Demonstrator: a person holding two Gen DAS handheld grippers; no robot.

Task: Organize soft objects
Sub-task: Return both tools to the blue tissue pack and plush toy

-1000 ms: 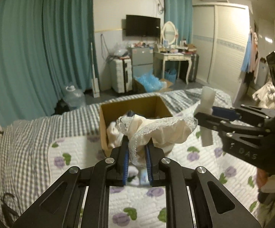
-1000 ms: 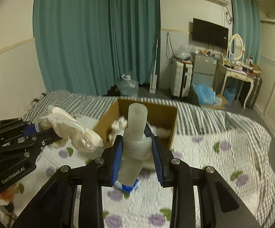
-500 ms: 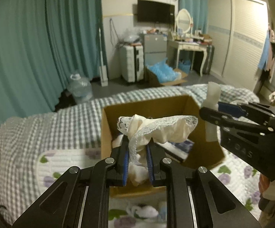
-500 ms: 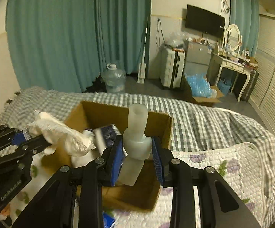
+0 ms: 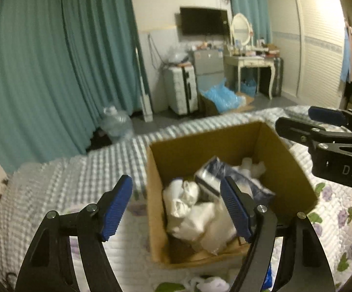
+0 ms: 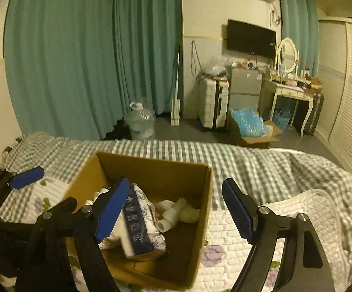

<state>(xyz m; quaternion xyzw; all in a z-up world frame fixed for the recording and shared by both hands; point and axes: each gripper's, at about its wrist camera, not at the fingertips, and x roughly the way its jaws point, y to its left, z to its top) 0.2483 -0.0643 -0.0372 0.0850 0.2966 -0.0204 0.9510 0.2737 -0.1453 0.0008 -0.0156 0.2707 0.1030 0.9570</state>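
Your left gripper and right gripper both hang wide open and empty over the box on the bed. Inside it lie white cloth, a blue pack and, seemingly, a white tube.

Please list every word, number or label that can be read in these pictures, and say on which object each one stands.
"DAS": white letters on the black body of the right gripper, cut off by the picture's edge.
Round white marks on the dark blue and white soft package in the brown cardboard box: too blurred to read.
Nothing else is readable.
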